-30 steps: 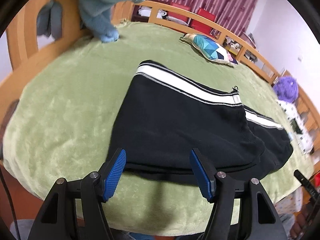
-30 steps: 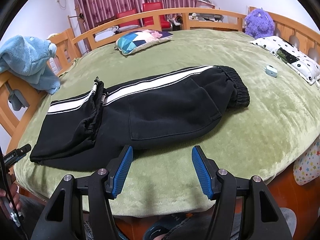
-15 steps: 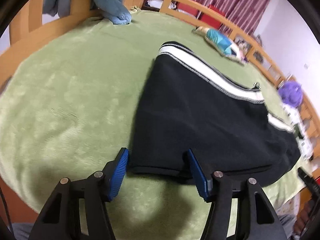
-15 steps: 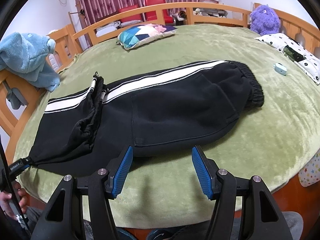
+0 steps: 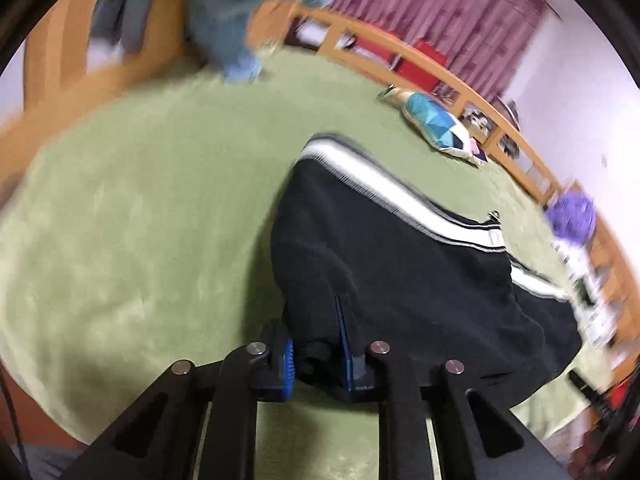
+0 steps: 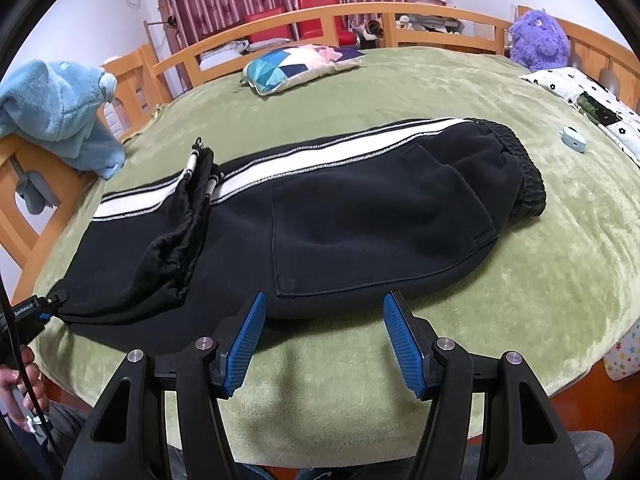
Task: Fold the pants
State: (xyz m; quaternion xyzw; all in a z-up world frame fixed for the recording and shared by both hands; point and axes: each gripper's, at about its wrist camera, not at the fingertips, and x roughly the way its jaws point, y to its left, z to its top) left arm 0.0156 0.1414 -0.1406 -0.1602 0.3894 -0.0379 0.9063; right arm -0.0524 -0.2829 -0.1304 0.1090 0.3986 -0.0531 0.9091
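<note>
- Gripping the near edge of the pants (image 5: 400,272) with my left gripper (image 5: 316,344), I have its blue pads drawn close together with a bunch of black cloth pinched between them; that view is blurred, so I cannot tell how many layers I hold.
- My right gripper (image 6: 324,340) hangs with its fingers spread wide and nothing between them, just short of the near edge of the pants (image 6: 320,220), not touching the cloth.
- I judge this the start of a fold: one corner secured, the other hand not yet on the fabric.
- The next move, as I read it, calls for my right side to come forward and pinch the near hem, then both to lift together and carry that edge across evenly, so the cloth does not twist or drag.
- The pants lie flat across the middle of the green blanket (image 6: 520,280), folded lengthwise, with a white stripe along the far edge.
- The elastic waistband sits at the right end, and a gathered cuff with a drawcord lies doubled over the left part.
- The fabric looks thick and fleecy; I expect it to hold a soft fold but bulk up at the cuff.
</note>
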